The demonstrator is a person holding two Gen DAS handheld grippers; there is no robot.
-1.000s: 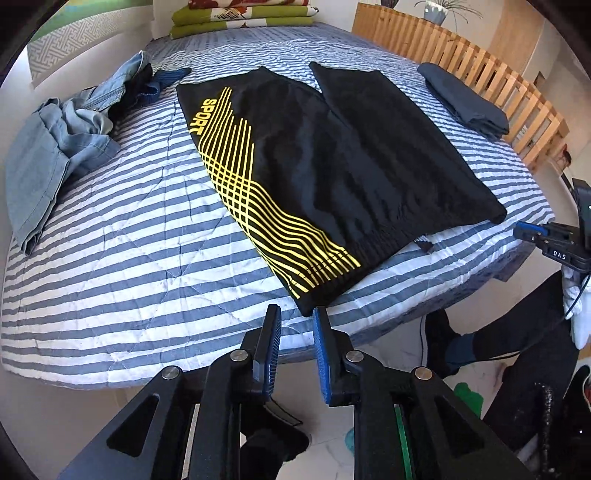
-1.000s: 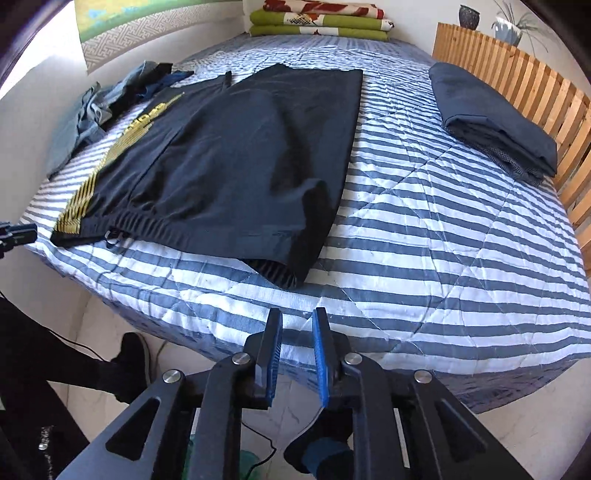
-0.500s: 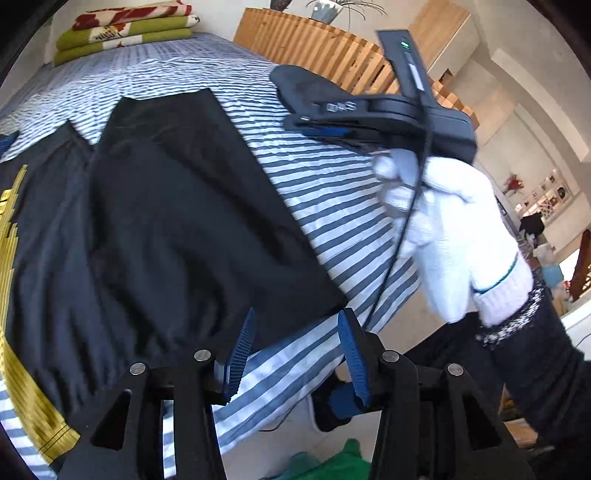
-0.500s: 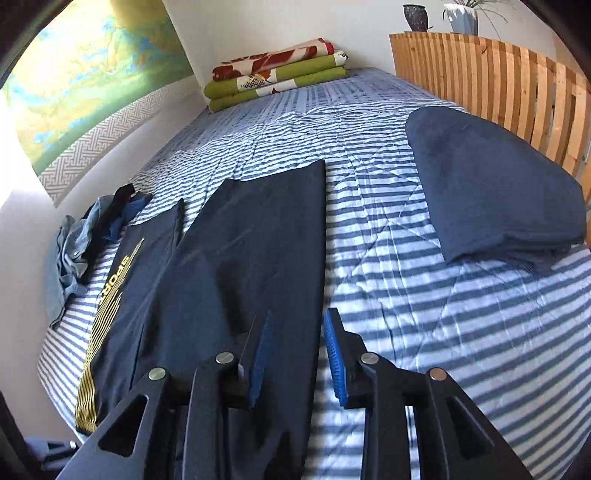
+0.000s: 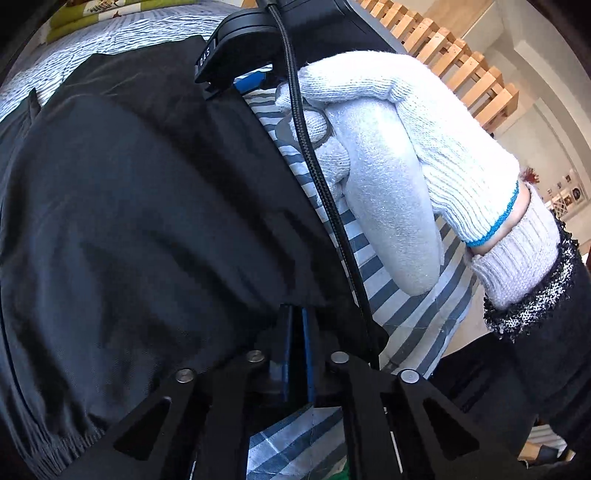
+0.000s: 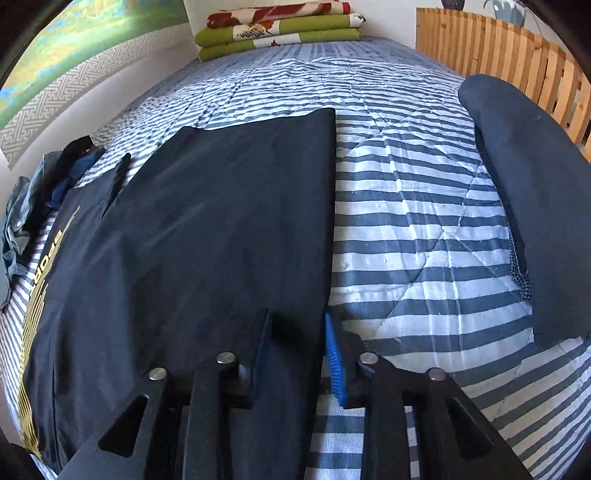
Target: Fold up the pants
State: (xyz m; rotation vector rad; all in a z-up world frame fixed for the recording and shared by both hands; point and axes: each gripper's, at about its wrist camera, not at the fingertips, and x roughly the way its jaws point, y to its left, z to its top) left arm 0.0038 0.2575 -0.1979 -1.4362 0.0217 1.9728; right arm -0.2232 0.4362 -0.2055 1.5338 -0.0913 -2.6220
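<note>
Seen from the left wrist camera: black pants (image 5: pixel 155 206) filling the view from nine to twelve o'clock, spread over a blue-and-white striped quilt (image 5: pixel 410 314); left gripper (image 5: pixel 296 325) at six o'clock, its blue-padded jaws pressed nearly together on the near hem of the fabric, pinching the waist corner; right gripper (image 5: pixel 236 79) at twelve o'clock, held by a hand in a white knit glove (image 5: pixel 406 133), a black cable (image 5: pixel 325 192) trailing down from it; blue pad tip just visible at the pants' right edge; wooden slatted headboard (image 5: pixel 465 77) at one o'clock. Seen from the right wrist camera: same pants (image 6: pixel 207 229) lying flat from seven to twelve o'clock, one leg running straight away toward twelve, yellow striping and lettering along the far left edge at nine o'clock; right gripper (image 6: pixel 297 332) at six o'clock, jaws held moderately apart, straddling the right-hand edge of the pants; left finger (image 6: pixel 263 332) over the black cloth, right finger (image 6: pixel 334 354) over bare quilt (image 6: pixel 417 236), nothing clamped between them; folded dark garment (image 6: pixel 532 206) at three o'clock, well apart from the pants; crumpled denim clothing (image 6: pixel 22 218) at nine o'clock; stacked green and red blankets (image 6: pixel 280 29) at twelve o'clock against the wall.
</note>
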